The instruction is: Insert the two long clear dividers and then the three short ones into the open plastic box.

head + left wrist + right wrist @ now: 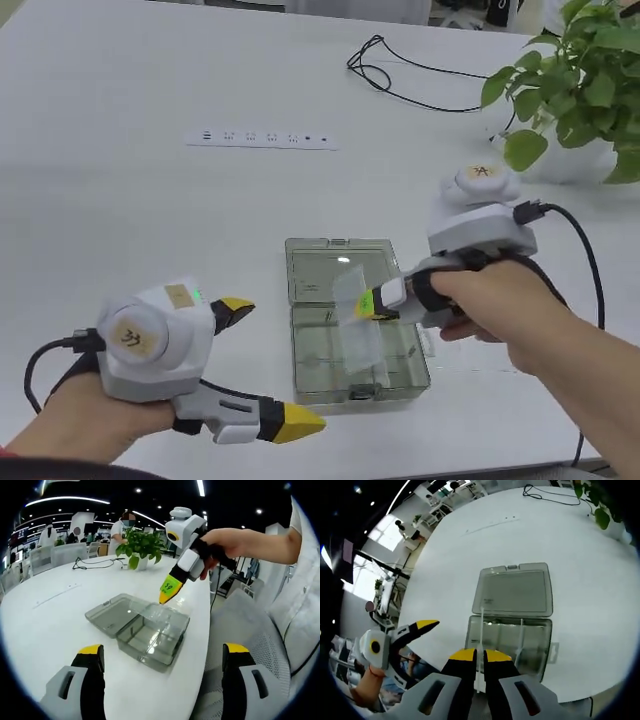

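Divider (347, 287): clear, pinched in right hand-held gripper (366, 305), above open box (300, 370)
Left hand-held gripper (270, 365): wide, 8 o'clock of box

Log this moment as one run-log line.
right gripper: shut on clear divider, over open plastic box | left gripper: open, beside box
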### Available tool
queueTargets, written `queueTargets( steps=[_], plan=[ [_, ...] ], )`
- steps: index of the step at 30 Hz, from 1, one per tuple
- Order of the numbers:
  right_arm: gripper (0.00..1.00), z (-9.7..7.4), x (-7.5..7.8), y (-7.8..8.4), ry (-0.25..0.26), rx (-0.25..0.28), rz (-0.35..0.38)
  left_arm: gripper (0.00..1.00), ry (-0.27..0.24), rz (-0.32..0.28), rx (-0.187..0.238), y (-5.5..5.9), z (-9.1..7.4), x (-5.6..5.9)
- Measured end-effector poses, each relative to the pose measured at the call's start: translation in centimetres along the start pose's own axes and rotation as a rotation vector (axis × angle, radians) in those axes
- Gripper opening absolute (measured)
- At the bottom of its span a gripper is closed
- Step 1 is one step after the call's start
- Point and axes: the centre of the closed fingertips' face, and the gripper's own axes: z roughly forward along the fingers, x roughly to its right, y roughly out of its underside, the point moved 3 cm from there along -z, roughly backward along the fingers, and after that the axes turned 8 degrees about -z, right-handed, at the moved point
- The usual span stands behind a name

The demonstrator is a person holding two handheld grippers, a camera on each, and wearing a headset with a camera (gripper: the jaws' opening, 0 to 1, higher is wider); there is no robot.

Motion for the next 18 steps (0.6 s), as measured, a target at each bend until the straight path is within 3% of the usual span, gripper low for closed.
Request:
queueTargets(
  steps=[10, 18],
  plan=[
    [0.07, 2.0, 1.0, 0.9, 0.043, -0.035, 0.052, 1.00, 0.022, -0.008, 0.022, 0.1, 0.4, 0.1],
    [0.06, 2.7, 1.0, 1.6, 0.073, -0.063, 0.040, 1.00, 0.023, -0.029, 0.037, 0.4, 0.3, 0.1]
  ],
)
